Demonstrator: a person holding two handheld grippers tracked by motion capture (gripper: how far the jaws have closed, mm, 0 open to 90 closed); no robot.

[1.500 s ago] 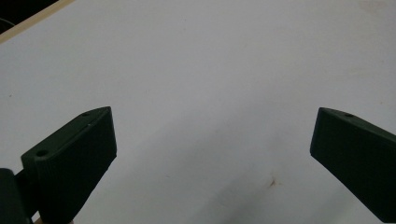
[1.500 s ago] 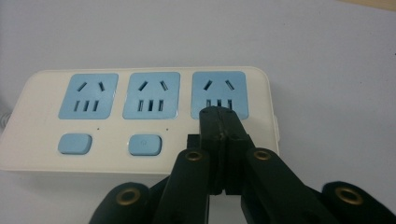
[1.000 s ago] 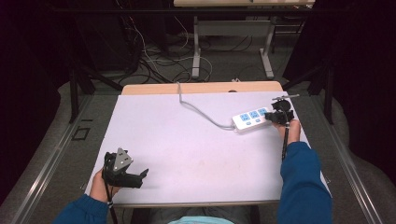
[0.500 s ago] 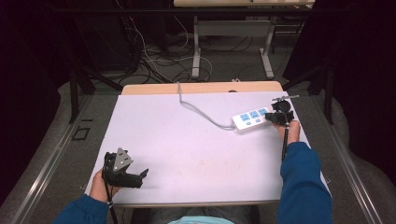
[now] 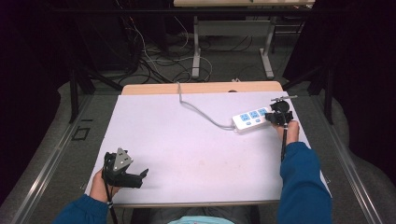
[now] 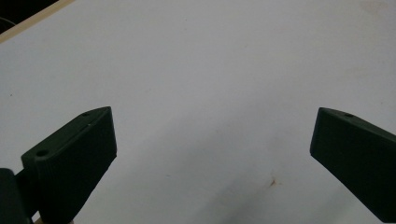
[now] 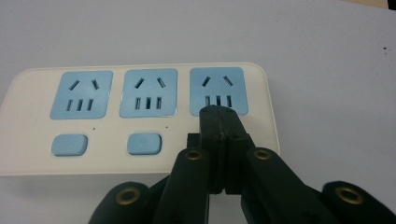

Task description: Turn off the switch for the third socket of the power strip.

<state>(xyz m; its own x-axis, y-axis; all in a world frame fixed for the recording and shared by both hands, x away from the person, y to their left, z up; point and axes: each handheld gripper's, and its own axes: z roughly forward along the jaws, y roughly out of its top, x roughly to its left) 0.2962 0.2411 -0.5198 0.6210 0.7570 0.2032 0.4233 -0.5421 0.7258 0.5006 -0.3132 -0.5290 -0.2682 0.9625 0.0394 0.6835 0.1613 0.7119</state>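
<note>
Right claw [image 7: 218, 112], jaws pressed together, bears on the power strip [image 7: 140, 119] at the tabletop's [image 5: 187, 140] far right.
Likely pressing a third button: push straight down so the strip stays put. The jaws hide any button there. Left claw [image 6: 210, 154] rests spread, empty.

Blue sleeves [image 5: 301, 186]; 2 black grippers with brass-ringed screw holes [image 7: 192, 155].
</note>
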